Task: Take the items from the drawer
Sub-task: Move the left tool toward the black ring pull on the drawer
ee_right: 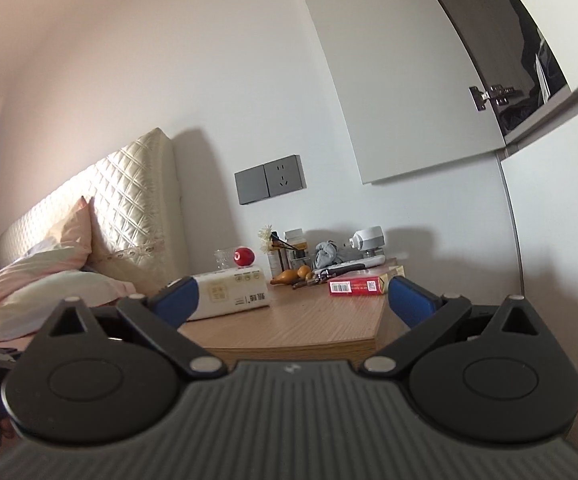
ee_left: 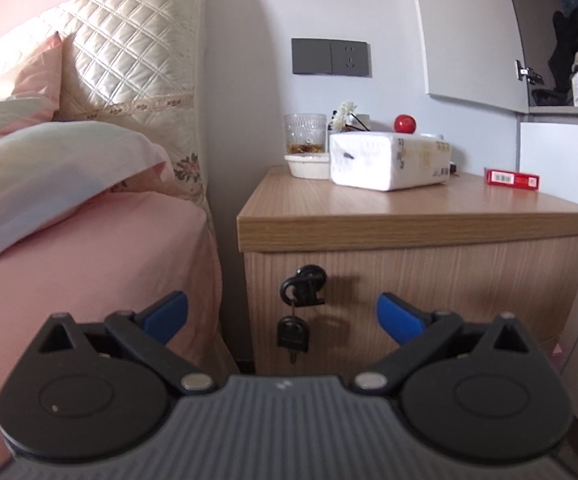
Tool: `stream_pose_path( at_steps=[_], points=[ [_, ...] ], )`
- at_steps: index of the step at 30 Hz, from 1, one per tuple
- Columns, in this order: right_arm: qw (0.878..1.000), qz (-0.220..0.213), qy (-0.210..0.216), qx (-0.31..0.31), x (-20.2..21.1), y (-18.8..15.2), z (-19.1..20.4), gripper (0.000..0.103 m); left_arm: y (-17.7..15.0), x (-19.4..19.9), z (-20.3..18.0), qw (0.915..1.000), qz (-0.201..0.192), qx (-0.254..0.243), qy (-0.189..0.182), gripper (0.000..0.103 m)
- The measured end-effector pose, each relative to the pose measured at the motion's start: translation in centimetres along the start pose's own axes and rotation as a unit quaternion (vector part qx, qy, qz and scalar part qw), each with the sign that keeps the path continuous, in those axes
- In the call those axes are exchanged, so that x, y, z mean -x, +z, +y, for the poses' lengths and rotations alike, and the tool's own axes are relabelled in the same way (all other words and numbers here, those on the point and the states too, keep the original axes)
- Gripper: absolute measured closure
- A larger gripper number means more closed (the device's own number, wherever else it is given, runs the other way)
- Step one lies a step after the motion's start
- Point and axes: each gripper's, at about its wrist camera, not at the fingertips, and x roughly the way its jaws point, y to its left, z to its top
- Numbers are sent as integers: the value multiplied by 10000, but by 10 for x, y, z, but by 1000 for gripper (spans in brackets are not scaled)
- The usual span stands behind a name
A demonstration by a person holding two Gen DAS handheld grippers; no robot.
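Beside the bed [ee_left: 89,248], the nightstand's drawer front [ee_left: 429,300] sits flush and closed, a key [ee_left: 293,334] dangling from its lock, so whatever it holds is hidden. The left tool [ee_left: 282,317] hovers level with that key, its blue fingers wide apart, probably lined up to work the lock or pull the front. The right tool [ee_right: 293,300], also spread apart and holding nothing, is held higher, facing the surface [ee_right: 309,320] where a tissue pack [ee_right: 233,292] and red box [ee_right: 355,286] lie. Whether those came out of the drawer, I cannot tell.
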Motion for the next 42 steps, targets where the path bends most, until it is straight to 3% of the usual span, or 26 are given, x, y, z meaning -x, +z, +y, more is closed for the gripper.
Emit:
stream_pose_path(
  at_steps=[5, 9, 17, 24, 31, 32, 35, 42],
  points=[
    [9997, 90, 152, -158, -8, -2, -31, 0, -8, -21, 7, 9989, 214, -119, -411, 0],
    [9979, 238, 598, 56, -11, -9, -43, 0, -16, -36, 12, 9976, 336, -149, -586, 1],
    [9935, 627, 914, -251, -20, -31, -57, 0, -25, -60, 23, 9964, 552, -191, -609, 5],
    [9900, 1086, 872, -237, -41, -53, -70, 1, -24, -77, 29, 9960, 677, -17, -576, 6],
    [9866, 1250, 978, -369, -58, -67, -77, 4, -18, -90, 26, 9952, 673, -80, -710, 6],
    [9863, 1255, 1004, -381, -60, -69, -77, 5, -18, -91, 25, 9947, 681, -117, -757, 6],
    [9858, 1275, 1009, -424, -65, -71, -80, 34, -15, -93, 26, 9933, 695, -198, -900, 6],
    [9831, 1368, 1111, -497, -76, -74, -82, 35, -13, -100, 29, 9897, 758, -312, -1173, 5]
  ],
)
